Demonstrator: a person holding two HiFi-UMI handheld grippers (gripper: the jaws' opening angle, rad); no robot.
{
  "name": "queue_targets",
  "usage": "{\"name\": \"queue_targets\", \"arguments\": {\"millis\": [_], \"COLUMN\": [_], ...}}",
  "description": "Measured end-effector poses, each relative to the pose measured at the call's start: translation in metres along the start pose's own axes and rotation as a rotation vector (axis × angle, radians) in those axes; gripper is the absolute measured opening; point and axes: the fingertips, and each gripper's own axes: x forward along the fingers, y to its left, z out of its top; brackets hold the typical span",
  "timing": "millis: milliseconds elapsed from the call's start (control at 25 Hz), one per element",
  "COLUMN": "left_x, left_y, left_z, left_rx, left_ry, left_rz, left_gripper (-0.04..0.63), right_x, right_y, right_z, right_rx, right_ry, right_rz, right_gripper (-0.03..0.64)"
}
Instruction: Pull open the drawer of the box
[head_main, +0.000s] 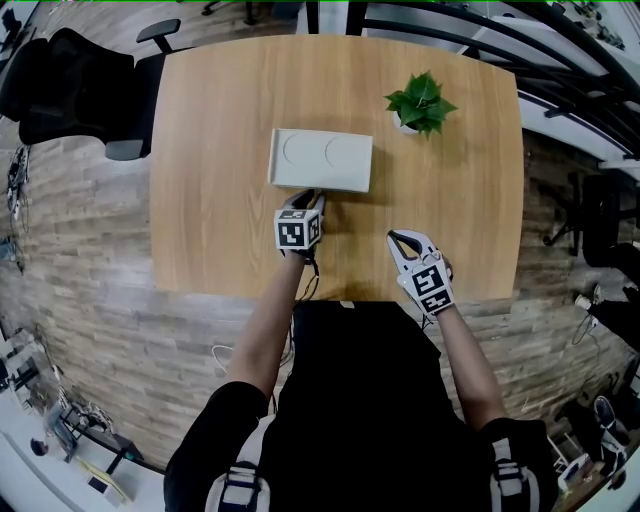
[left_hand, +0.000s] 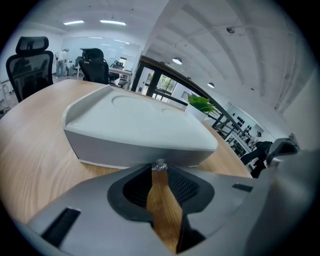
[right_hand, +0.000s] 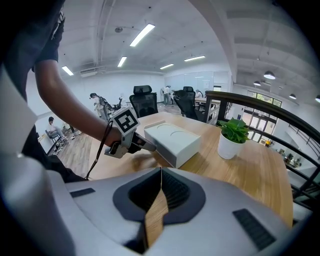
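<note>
A flat white box (head_main: 320, 160) with two round dents in its lid lies in the middle of the wooden table (head_main: 220, 230). Its drawer front (left_hand: 125, 150) faces me and sits flush with the box. A small shiny knob (left_hand: 160, 166) sticks out of that front. My left gripper (head_main: 308, 198) is right at the front, its jaws narrowly parted with the knob between the fingertips. I see a thin gap beside the knob. My right gripper (head_main: 400, 238) rests over the table nearer me, to the right of the box, shut and empty.
A small potted plant (head_main: 420, 102) stands at the back right of the table. Black office chairs (head_main: 70, 90) are off the table's left side. A dark railing (head_main: 560, 70) runs along the right. The table's near edge (head_main: 330, 298) is just in front of my body.
</note>
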Motion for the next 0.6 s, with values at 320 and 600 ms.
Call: {"name": "queue_targets", "arguments": {"millis": [320, 600], "left_x": [-0.0001, 0.0019], "left_y": [-0.0028, -0.0032], "left_z": [-0.0003, 0.0006], "left_rx": [-0.021, -0.030], "left_ry": [-0.002, -0.003], "left_rz": [-0.007, -0.008], "left_gripper": [0.091, 0.089], "right_x": [-0.0004, 0.0011], "right_y": [0.0016, 0.0059], "right_z": [0.0024, -0.0043], "right_rx": [0.005, 0.017], "right_ry": [-0.003, 0.006], "right_rz": [0.000, 0.006], "right_gripper": [0.025, 0.025]}}
